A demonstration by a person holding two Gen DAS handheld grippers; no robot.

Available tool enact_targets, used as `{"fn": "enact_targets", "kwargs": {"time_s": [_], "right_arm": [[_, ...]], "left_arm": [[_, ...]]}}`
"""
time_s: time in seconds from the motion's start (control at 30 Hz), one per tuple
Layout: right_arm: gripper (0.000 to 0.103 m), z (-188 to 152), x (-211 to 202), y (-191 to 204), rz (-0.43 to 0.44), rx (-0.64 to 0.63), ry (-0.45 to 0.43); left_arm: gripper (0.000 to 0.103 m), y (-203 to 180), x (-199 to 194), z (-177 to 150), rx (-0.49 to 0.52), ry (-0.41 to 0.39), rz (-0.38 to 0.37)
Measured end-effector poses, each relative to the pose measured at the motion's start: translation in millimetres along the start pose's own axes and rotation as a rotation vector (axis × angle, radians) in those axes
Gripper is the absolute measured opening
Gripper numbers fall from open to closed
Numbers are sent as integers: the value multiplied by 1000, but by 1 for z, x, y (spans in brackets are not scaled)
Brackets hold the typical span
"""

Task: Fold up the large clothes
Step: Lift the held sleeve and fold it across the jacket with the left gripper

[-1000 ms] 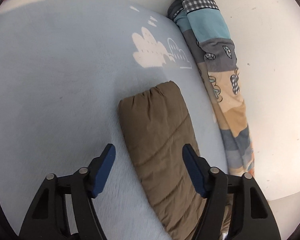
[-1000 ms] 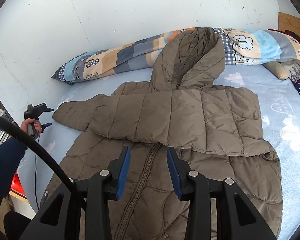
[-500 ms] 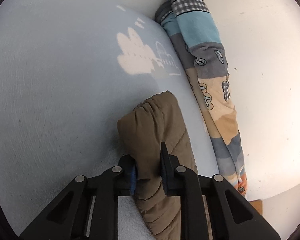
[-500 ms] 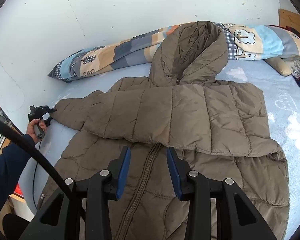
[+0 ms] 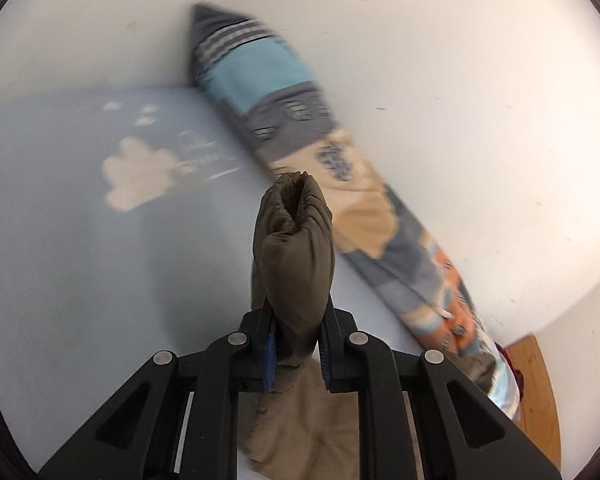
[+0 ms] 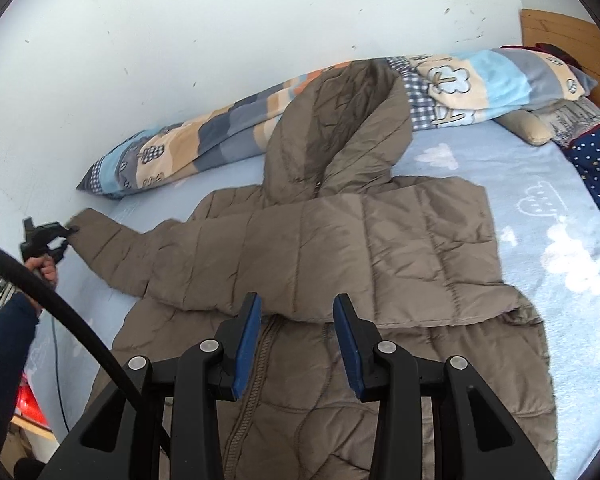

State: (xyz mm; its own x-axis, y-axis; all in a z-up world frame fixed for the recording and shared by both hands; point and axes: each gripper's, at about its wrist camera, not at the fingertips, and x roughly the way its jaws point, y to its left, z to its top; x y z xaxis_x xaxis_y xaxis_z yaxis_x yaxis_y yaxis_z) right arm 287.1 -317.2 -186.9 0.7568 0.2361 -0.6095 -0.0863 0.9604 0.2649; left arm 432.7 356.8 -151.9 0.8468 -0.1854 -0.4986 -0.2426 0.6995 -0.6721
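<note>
A large olive-brown quilted puffer jacket [image 6: 340,264] lies front-up on a bed [image 6: 540,184] with a pale blue sheet printed with white clouds. Its hood [image 6: 336,128] points to the far side, resting against a long patchwork bolster [image 6: 204,148] that runs along the white wall [image 6: 180,32]. 1 sleeve [image 6: 380,256] is folded flat across the chest, above the zip [image 6: 256,364]. The other sleeve [image 6: 116,248] stretches to the left, where the left tongs [image 5: 296,344] are clamped tight on its puffy gathered cuff [image 5: 294,240], lifting it off the sheet. The right tongs [image 6: 296,344] hover near the jacket's middle, with the blue pads parted and nothing between them. A hand [image 6: 46,270] in a dark blue sleeve holds the left tool.
</note>
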Motion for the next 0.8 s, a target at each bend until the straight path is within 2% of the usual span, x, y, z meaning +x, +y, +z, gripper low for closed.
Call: {"fn": "enact_targets", "kwargs": {"time_s": [0.17,0.47,0.57,0.8], "right_arm": [[41,6,-14,-12,-7,31,-35],[41,12,-34,-39,-60,76,-85],[41,14,-42,-48,-72,90,-101],[41,16,-67,-64,-69,122,-139]], "left_arm": [[16,-81,-32,-11,103,3,-72],[16,-217,-83,-52,268,35,-197],[16,-266,-96,-77,325,60,-240],[16,-344,-93,-151,427,174,-304]]}}
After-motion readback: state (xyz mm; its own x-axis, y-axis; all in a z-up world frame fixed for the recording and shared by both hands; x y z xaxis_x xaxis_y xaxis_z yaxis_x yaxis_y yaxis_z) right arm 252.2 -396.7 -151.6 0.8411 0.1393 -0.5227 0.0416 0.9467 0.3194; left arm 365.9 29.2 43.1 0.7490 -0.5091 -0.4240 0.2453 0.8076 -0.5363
